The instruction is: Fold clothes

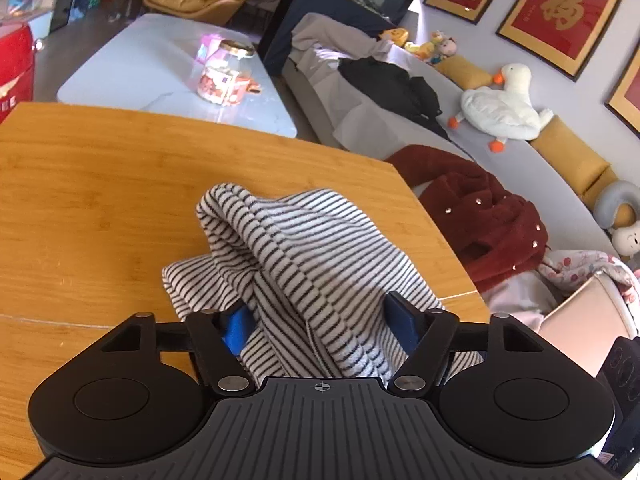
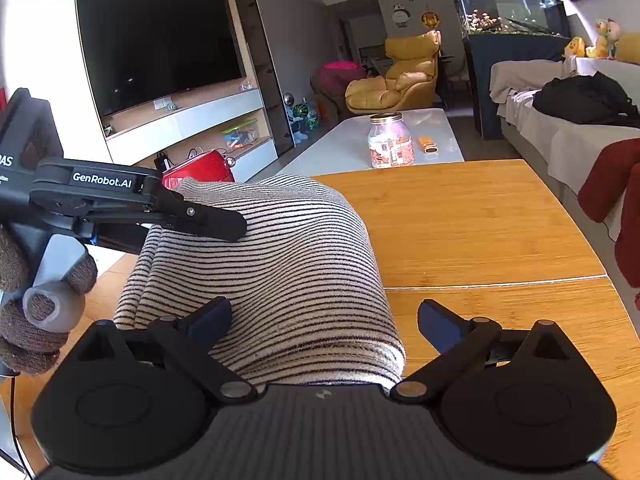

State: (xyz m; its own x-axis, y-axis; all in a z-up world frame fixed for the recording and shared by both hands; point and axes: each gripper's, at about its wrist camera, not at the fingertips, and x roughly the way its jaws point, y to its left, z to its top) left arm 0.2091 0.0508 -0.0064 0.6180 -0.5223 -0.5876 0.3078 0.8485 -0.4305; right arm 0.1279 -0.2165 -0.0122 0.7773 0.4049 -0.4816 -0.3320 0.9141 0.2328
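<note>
Both jaws straddle the striped garment (image 2: 280, 264) on the wooden table (image 2: 480, 220): right gaping, left seemingly pinching it.

Black left gripper (image 2: 236, 228), side plate: "GenRobot.AI"
Red gold-framed wall picture (image 1: 560, 12): large gold Chinese character "福"

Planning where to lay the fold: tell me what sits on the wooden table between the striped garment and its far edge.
Nothing: in the right wrist view, the wooden table is bare from the striped garment to its far edge.
</note>
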